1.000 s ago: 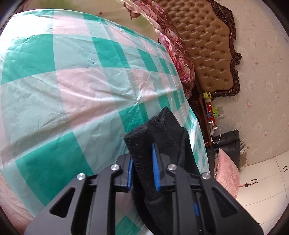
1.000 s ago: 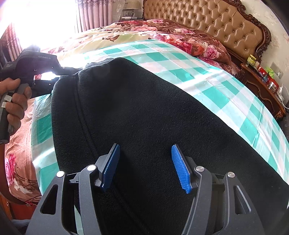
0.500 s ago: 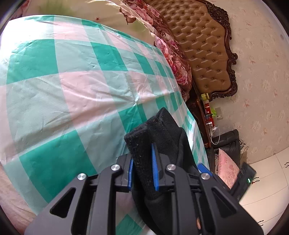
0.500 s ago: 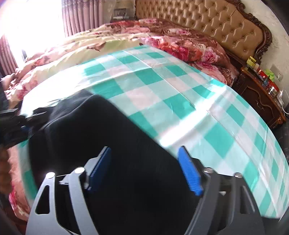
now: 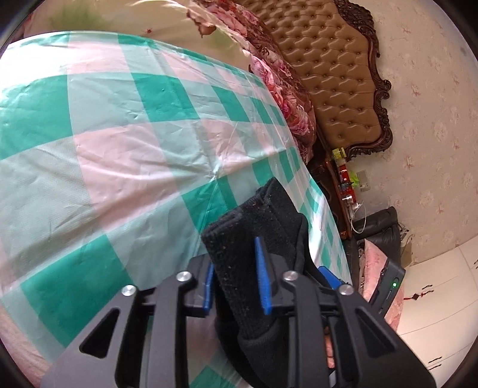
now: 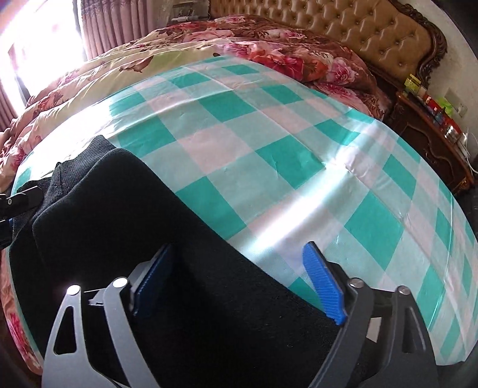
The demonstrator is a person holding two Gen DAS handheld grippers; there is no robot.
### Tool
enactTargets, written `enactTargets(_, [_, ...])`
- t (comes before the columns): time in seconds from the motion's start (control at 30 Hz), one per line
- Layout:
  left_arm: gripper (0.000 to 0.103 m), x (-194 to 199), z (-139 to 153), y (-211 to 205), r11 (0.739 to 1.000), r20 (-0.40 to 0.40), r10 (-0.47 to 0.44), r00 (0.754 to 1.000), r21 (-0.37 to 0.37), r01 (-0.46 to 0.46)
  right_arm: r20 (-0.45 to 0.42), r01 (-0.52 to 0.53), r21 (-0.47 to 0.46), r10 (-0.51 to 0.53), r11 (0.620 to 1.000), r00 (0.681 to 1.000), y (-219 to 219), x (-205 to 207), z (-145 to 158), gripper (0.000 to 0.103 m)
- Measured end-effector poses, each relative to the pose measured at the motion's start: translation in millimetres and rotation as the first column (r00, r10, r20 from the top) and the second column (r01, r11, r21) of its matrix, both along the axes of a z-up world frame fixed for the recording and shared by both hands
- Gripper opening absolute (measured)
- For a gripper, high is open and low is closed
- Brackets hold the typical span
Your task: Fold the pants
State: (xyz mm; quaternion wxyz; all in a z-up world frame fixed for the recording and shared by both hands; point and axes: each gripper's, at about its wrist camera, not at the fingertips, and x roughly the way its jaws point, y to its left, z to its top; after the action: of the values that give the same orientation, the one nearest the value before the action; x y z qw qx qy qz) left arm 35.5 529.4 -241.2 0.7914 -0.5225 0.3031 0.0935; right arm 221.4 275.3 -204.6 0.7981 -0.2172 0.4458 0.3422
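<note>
Pants, black and thick, lie along the near edge of a bed, over a sheet checked in green, pink and pale mint. The left gripper pinches a folded, ribbed end of them: the blue pads press on the fabric from both sides, though the jaws are just beginning to ease apart. A bunched tip of cloth stands up ahead of the fingers, and the rest of that fold droops below and behind them. Ahead of this gripper the sheet stretches away, creased at a seam.

The right gripper hangs over the pants with its jaws spread wide and opening further. Its left pad sits above the black cloth, its right pad above the sheet, just past the cloth's edge. Nothing is pinched; the fabric lies flat beneath, and the pants' edge runs diagonally between the fingers. Far to its left, a dark part of the other gripper shows at the pants' end.

Beyond both tools, a floral quilt is heaped against a tufted tan headboard. To the right of it stands a dark nightstand with small items on top. Curtains hang beside a bright window at the far left.
</note>
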Motion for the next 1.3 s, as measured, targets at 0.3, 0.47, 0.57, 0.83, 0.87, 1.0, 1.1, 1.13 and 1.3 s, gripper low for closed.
enactTargets(0.3, [0.016, -6.2, 66.6, -38.7, 0.955, -0.008, -0.088, 0.996, 0.284, 0.087, -0.133, 0.100, 0.129, -0.083, 0.987, 0.988, -90.8, -20.2, 36.7, 0.088])
enactTargets(0.47, [0.016, 0.2, 118.1, -99.8, 0.830, -0.043, -0.179, 0.983, 0.530, 0.174, -0.125, 0.108, 0.004, -0.107, 0.994, 0.986, -135.7, -47.4, 23.0, 0.088])
enactTargets(0.57, [0.016, 6.6, 140.8, -143.2, 0.738, -0.079, -0.221, 0.972, 0.638, 0.220, -0.017, 0.074, -0.060, -0.075, 0.995, 0.997, -142.4, -68.3, 20.8, 0.091])
enactTargets(0.83, [0.016, 11.8, 156.4, -273.5, 0.410, -0.209, -0.328, 0.921, 0.847, 0.338, -0.646, 0.417, 0.308, -0.133, 0.855, 0.751, -241.2, -26.0, 26.0, 0.098])
enactTargets(0.87, [0.016, 11.3, 153.0, -289.7, 0.362, -0.227, -0.334, 0.915, 0.865, 0.347, -0.736, 0.476, 0.340, -0.085, 0.811, 0.671, -256.1, -20.6, 21.2, 0.098])
enactTargets(1.0, [0.016, 10.4, 114.7, -362.0, 0.100, -0.342, -0.339, 0.876, 0.913, 0.395, -0.836, 0.552, 0.384, 0.025, 0.740, 0.548, -277.0, -17.8, 9.9, 0.098])
enactTargets(1.1, [0.016, 10.9, 77.9, -395.1, -0.038, -0.437, -0.327, 0.838, 0.892, 0.450, -0.871, 0.571, 0.388, 0.084, 0.723, 0.484, -277.0, -22.1, -1.6, 0.098])
enactTargets(1.13, [0.016, 11.0, 67.6, -399.5, -0.074, -0.460, -0.316, 0.830, 0.884, 0.462, -0.873, 0.572, 0.387, 0.088, 0.723, 0.480, -276.8, -21.8, -3.0, 0.098])
enactTargets(1.3, [0.016, 11.8, 27.8, -416.3, -0.195, -0.532, -0.274, 0.801, 0.847, 0.495, -0.870, 0.565, 0.396, 0.098, 0.723, 0.484, -271.3, -18.9, -1.3, 0.098])
